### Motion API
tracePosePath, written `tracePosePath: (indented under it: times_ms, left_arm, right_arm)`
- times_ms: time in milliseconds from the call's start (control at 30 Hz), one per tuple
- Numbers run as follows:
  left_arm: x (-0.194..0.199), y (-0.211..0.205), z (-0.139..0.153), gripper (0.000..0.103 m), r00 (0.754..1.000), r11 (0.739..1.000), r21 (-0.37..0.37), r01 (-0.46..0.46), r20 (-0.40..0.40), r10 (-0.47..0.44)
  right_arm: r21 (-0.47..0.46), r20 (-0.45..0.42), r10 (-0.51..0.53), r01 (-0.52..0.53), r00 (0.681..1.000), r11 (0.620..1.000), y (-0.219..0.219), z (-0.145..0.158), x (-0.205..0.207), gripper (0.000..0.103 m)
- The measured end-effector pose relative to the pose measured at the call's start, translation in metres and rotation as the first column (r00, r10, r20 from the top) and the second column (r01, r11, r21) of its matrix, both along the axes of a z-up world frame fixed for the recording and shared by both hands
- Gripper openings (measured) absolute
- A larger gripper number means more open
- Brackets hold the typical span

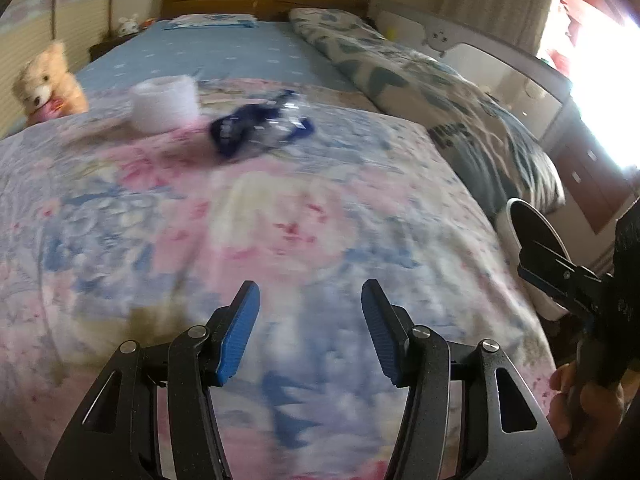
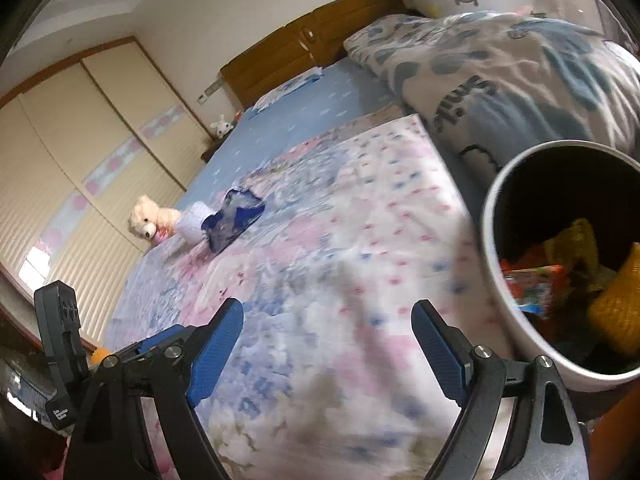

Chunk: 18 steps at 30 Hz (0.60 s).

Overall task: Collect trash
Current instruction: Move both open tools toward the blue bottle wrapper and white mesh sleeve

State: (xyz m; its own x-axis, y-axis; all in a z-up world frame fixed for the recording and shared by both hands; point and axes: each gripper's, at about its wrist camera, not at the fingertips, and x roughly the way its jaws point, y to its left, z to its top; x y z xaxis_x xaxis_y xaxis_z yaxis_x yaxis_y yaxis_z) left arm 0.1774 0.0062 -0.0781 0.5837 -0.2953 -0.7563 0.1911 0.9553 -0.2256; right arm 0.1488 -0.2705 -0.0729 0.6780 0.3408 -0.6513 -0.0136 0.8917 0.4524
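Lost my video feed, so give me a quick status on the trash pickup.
Both hand-held grippers, left and right, open and empty. Blue wrapper lies on the floral quilt beside the tissue roll. Trash bin at right. Path clear.

Each hand-held gripper is black, textured metal – silver screws at the pivots. Fingers carry ribbed blue pads. Bare skin at four o'clock.

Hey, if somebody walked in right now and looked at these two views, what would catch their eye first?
Probably the crumpled blue and clear wrapper lying on the floral quilt, beside a white paper roll with a cream teddy bear at the bed's far left edge. Next, the white bin at the bed's right side, already holding colourful trash. Both the left tool and right tool are open and empty.
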Motion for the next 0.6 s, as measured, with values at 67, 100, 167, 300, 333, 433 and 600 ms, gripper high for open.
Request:
tracePosePath:
  times_ms: [67, 100, 167, 300, 333, 433, 600]
  left_arm:
    - [0.002, 0.012, -0.001, 0.054, 1.000, 1.000, 0.000, -0.022, -0.002, 0.022]
    - [0.002, 0.016, -0.002, 0.054, 1.000, 1.000, -0.002, -0.029, -0.003, 0.029]
    - [0.005, 0.024, -0.002, 0.054, 0.999, 0.999, -0.001, -0.044, -0.002, 0.044]
    - [0.008, 0.037, -0.001, 0.054, 0.997, 0.997, -0.005, -0.072, -0.001, 0.072]
    - [0.009, 0.039, -0.001, 0.054, 0.997, 0.997, -0.005, -0.078, -0.002, 0.078]
    - [0.012, 0.047, -0.002, 0.054, 0.996, 0.996, -0.004, -0.092, -0.004, 0.092]
    - [0.021, 0.058, -0.004, 0.055, 0.994, 0.994, 0.007, -0.108, -0.004, 0.108]
  right_arm:
    - [0.003, -0.006, 0.017, -0.017, 1.000, 1.000, 0.011, -0.002, 0.005, 0.088]
    - [0.004, -0.009, 0.027, -0.027, 1.000, 1.000, 0.017, -0.003, 0.007, 0.088]
    - [0.004, -0.013, 0.041, -0.041, 0.999, 0.999, 0.026, -0.004, 0.011, 0.088]
    - [0.010, -0.018, 0.069, -0.069, 0.997, 0.998, 0.044, -0.006, 0.020, 0.088]
    - [0.009, -0.020, 0.076, -0.076, 0.997, 0.997, 0.047, -0.006, 0.023, 0.088]
    - [0.009, -0.021, 0.092, -0.092, 0.996, 0.996, 0.058, -0.009, 0.030, 0.088]
    - [0.012, -0.029, 0.108, -0.108, 0.994, 0.994, 0.072, -0.012, 0.044, 0.088]
